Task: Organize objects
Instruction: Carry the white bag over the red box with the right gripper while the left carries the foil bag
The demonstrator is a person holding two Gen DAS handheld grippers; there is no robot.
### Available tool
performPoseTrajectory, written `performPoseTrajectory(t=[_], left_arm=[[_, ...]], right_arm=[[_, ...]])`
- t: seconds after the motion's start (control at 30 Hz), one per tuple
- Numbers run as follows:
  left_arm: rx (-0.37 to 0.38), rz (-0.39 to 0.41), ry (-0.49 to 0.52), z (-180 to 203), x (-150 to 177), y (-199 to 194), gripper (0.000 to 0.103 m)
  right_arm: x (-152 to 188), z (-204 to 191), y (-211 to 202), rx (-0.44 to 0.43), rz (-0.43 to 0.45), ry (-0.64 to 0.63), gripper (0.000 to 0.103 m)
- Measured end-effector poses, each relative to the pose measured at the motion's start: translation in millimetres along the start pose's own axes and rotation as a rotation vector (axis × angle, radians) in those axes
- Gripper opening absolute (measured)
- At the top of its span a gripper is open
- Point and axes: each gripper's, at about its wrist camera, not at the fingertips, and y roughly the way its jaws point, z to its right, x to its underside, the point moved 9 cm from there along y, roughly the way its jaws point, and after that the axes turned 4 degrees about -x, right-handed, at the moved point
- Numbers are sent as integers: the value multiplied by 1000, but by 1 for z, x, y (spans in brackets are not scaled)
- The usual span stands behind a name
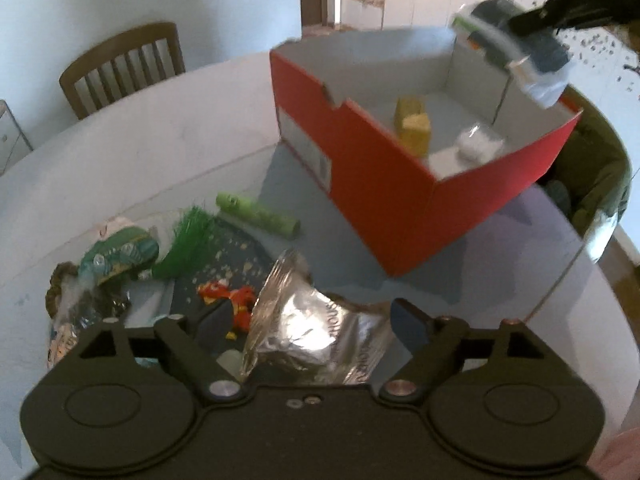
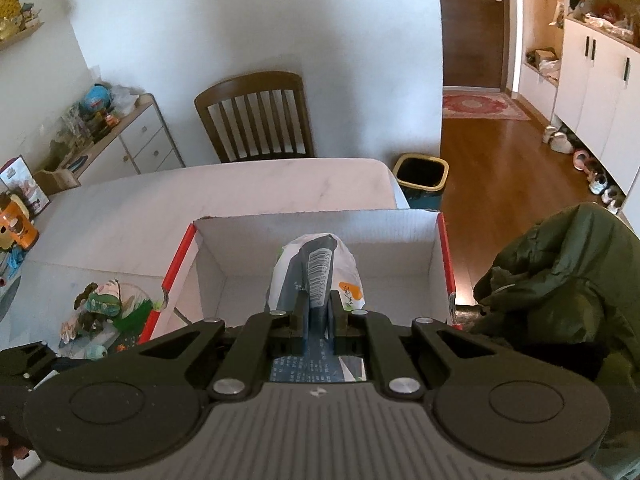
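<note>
A red box (image 1: 400,200) with white inner walls (image 2: 312,228) stands open on the white table (image 1: 160,140). In it lie a yellow block (image 1: 414,124) and a white crumpled item (image 1: 476,144). My right gripper (image 2: 319,308) is shut on a white and dark-blue packet (image 2: 316,268), held above the box; the left wrist view shows that packet (image 1: 516,52) over the box's far corner. My left gripper (image 1: 312,320) is open low over the table, and a silver foil bag (image 1: 308,320) lies between its spread fingers, which do not clamp it.
Left of the box lie a green tube (image 1: 256,214), a green fringed item (image 1: 188,240), a red toy (image 1: 228,300) and a teal packet (image 1: 120,252). A wooden chair (image 2: 256,120) stands behind the table. A dark green jacket (image 2: 560,280) hangs at the right, a bin (image 2: 420,176) beyond.
</note>
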Motion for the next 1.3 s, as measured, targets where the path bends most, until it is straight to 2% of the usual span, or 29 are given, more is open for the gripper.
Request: performPoseTrajectory(t=[0.13, 0.27, 0.33, 0.4, 0.47, 0.53, 0.63, 0.8, 1.13, 1.3], left_arm=[[13, -22, 6, 6, 8, 11, 84], [-11, -23, 8, 9, 14, 17, 82], [-30, -21, 8, 7, 14, 18, 74], [-45, -22, 18, 7, 15, 18, 73], [-56, -15, 47, 10, 16, 19, 67], [-64, -3, 79, 14, 16, 16, 55], [-81, 21, 114, 22, 17, 12, 43], [-84, 45, 106, 21, 16, 5, 33], [-62, 74, 51, 22, 15, -10, 28], [-42, 104, -18, 16, 7, -30, 28]], right_arm=[[-1, 3, 2, -3, -8, -6, 8], [-1, 5, 5, -8, -15, -9, 8], [-1, 5, 7, -11, -19, -10, 8], [-2, 5, 8, -15, -23, -15, 8], [-2, 4, 10, -19, -26, -20, 8], [-2, 4, 11, -24, -28, -23, 8], [-3, 3, 13, -30, -29, -27, 8], [-3, -1, 17, -40, -33, -34, 8], [-2, -2, 18, -49, -37, -32, 8], [-1, 0, 18, -52, -40, -32, 8]])
